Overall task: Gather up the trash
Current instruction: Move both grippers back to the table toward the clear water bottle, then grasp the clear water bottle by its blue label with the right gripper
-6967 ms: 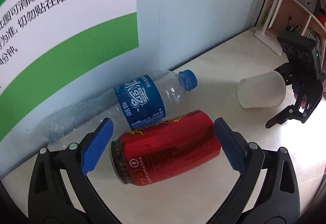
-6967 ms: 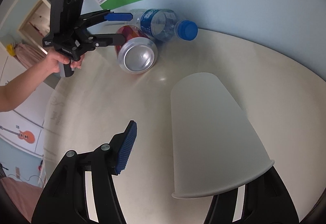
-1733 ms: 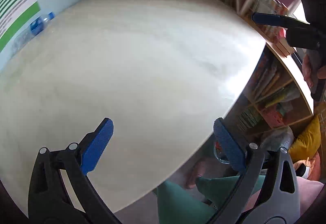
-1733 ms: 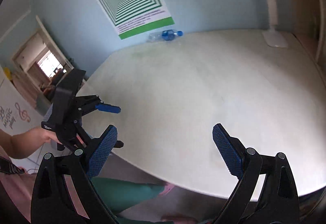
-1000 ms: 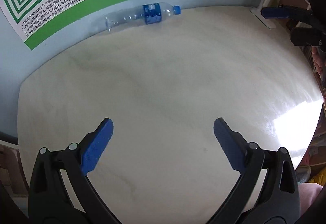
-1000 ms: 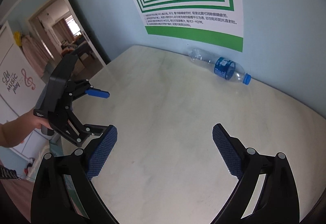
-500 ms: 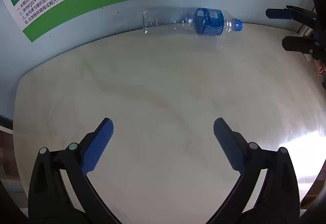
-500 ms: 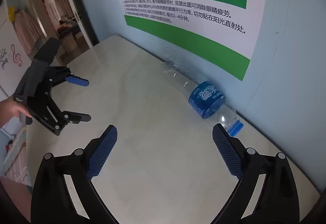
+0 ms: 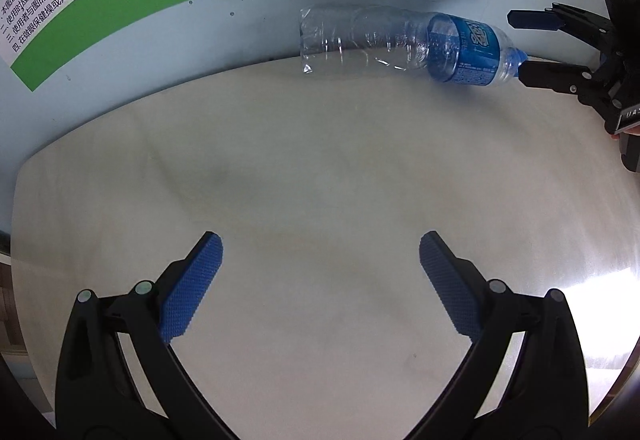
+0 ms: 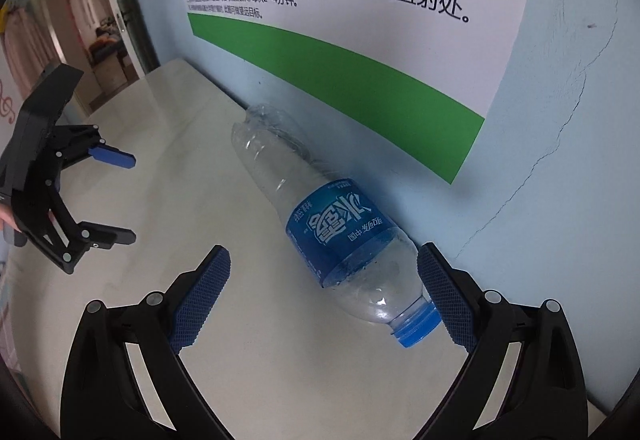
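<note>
A clear plastic bottle with a blue label and blue cap lies on its side on the pale counter, along the back edge where the counter meets the light blue wall. In the right wrist view the cap end points to about 5 o'clock and the crushed base to about 11 o'clock. The bottle seems to touch the wall.

The right claw is wide open, and the neck and cap of the bottle sit between its blue pads. The right pad is squeezed into the narrow space between bottle and wall; I cannot tell if it touches either. The left pad has free counter beside it.

The left claw is also wide open and holds nothing. It hangs over bare counter, well apart from the bottle, which is at about 1 o'clock in its view. At 9 o'clock there the rounded counter edge is near.

A green and white poster hangs on the wall just above the bottle.
</note>
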`<state>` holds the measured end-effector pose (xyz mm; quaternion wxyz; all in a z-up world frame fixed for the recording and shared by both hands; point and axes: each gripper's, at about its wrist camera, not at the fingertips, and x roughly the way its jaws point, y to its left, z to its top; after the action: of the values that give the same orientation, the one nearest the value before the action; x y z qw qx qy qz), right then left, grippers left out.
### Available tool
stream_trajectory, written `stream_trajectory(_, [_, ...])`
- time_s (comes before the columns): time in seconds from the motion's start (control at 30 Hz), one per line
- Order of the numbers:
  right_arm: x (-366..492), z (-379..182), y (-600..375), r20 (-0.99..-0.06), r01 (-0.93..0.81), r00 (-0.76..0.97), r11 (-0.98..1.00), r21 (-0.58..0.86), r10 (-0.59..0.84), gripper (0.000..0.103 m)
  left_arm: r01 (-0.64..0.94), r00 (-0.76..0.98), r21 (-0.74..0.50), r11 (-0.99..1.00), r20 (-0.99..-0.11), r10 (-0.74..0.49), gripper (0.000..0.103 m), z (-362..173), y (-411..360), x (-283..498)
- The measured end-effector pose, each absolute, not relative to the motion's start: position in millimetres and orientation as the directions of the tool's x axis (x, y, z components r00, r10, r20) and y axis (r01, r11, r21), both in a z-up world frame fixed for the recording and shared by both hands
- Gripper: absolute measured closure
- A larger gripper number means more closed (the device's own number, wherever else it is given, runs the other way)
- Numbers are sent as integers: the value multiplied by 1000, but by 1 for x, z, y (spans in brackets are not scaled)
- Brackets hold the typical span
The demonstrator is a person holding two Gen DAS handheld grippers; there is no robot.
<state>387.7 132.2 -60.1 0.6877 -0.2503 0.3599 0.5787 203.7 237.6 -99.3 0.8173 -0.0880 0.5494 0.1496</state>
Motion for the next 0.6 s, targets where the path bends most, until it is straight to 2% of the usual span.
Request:
stream_trajectory(0.27, [384,-71,140,-803,-978,5,172,121,596,9,-352,345,-4,936,-930,125,7,-109,242,193])
stream_trajectory(0.6, [364,-75,186,-800,-995,17,85,42,600,9,-407,334,-25,913,-935,123,7,-115,265,166])
